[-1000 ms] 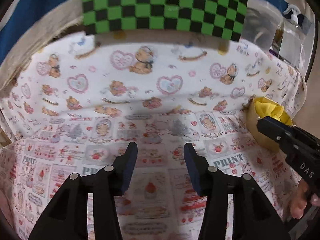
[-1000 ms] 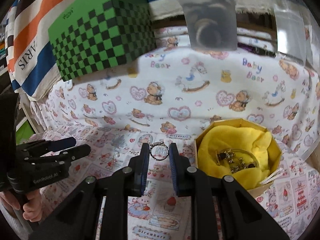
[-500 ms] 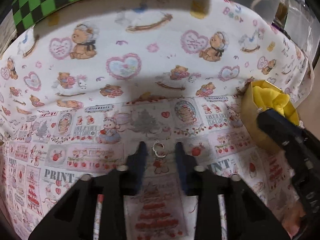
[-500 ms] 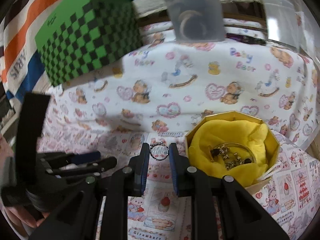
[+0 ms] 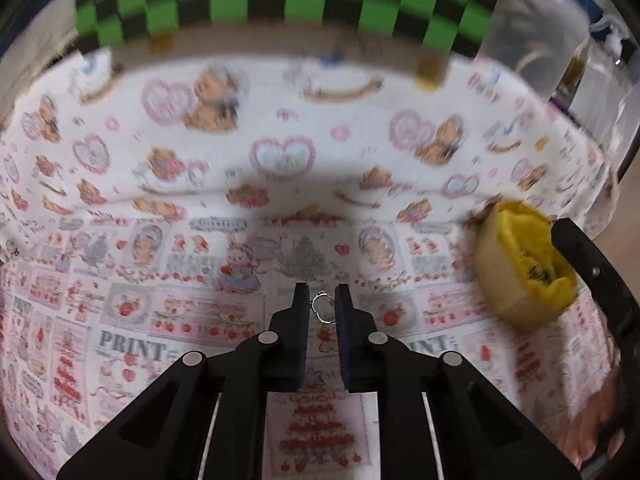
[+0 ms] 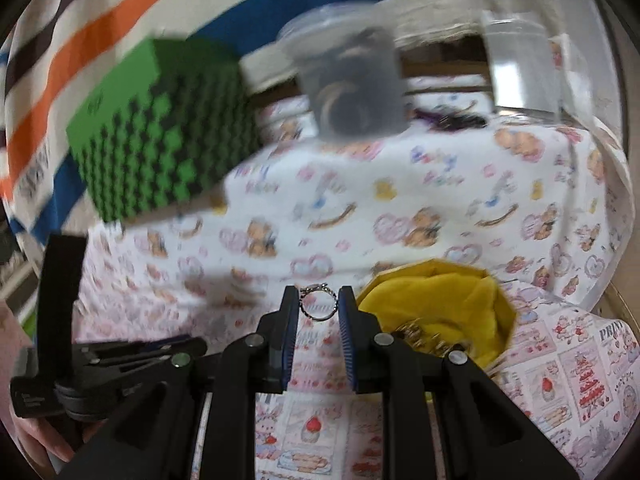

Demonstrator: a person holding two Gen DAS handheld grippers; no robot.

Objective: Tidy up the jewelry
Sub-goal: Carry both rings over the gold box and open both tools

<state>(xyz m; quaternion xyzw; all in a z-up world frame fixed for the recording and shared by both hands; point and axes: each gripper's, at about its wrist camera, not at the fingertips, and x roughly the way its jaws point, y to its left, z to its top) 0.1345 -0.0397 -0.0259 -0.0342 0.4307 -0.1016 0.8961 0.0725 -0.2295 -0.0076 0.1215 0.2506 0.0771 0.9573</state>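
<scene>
My left gripper [image 5: 321, 298] points down at the printed cloth. Its jaws are closing, and a small thin silver ring [image 5: 320, 307] stands between the pads, touching both. My right gripper [image 6: 319, 300] is shut on a larger twisted silver ring [image 6: 317, 307], held just above the cloth. Right beside its right finger sits a gold box lined with yellow cloth [image 6: 448, 300], with several small jewelry pieces [image 6: 424, 340] inside. In the left wrist view the same box [image 5: 508, 280] lies at the right, partly hidden by the right tool's black frame.
A green and black checkered box [image 6: 160, 140] stands at the back left. A clear plastic tub [image 6: 352, 88] and a clear bottle [image 6: 520, 60] stand at the back. A striped cloth [image 6: 80, 40] hangs behind. A hand [image 6: 36, 436] holds the left tool at the lower left.
The left jaws narrowed from wide open to close around the small ring on the cloth. The right gripper kept its ring and shifted closer to the yellow-lined box.
</scene>
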